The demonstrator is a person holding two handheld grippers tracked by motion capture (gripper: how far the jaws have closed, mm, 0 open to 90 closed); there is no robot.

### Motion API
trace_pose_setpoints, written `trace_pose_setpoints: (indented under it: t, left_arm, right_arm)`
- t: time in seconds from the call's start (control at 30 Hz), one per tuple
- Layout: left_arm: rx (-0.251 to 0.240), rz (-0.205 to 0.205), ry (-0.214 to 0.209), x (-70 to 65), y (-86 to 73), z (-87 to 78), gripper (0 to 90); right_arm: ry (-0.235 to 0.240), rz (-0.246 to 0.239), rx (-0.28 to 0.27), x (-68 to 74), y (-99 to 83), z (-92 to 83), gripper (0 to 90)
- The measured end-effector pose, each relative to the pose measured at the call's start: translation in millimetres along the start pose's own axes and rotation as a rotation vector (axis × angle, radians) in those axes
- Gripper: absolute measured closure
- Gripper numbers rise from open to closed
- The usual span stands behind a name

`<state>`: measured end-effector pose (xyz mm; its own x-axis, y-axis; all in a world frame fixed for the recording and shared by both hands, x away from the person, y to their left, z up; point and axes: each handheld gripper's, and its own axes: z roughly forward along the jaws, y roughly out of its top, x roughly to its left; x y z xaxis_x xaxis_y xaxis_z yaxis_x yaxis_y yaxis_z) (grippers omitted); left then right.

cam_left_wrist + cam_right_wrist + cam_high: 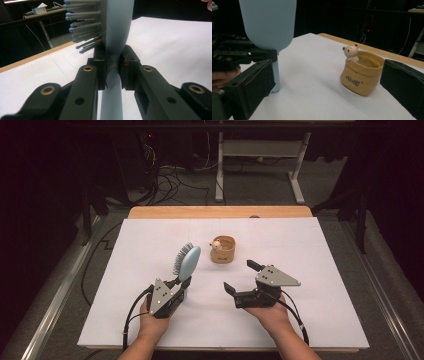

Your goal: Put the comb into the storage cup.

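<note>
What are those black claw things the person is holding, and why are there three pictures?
They are grabbing tools. A person holds one hand-held gripper in each hand. One picture looks down from above the white table; the other two come from small cameras riding on each tool. The left hand-held gripper is squeezed shut on the handle of a light blue hairbrush, holding it upright. The right hand-held gripper is open, holding nothing. Farther back on the table stands a tan pot with a little bear figure peeking out.
</note>
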<state>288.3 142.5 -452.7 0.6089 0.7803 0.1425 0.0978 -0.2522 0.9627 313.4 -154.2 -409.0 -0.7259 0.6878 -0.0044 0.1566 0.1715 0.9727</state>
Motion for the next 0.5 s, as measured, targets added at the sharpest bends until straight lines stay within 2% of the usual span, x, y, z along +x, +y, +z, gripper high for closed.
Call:
trace_pose_setpoints:
  t: [0.5]
  left_arm:
    - [-0.003, 0.026, -0.026, -17.0, -0.3, 10.9, 77.6]
  right_arm:
    - [0.049, -0.002, -0.018, 12.8, 9.4, 11.5, 0.1]
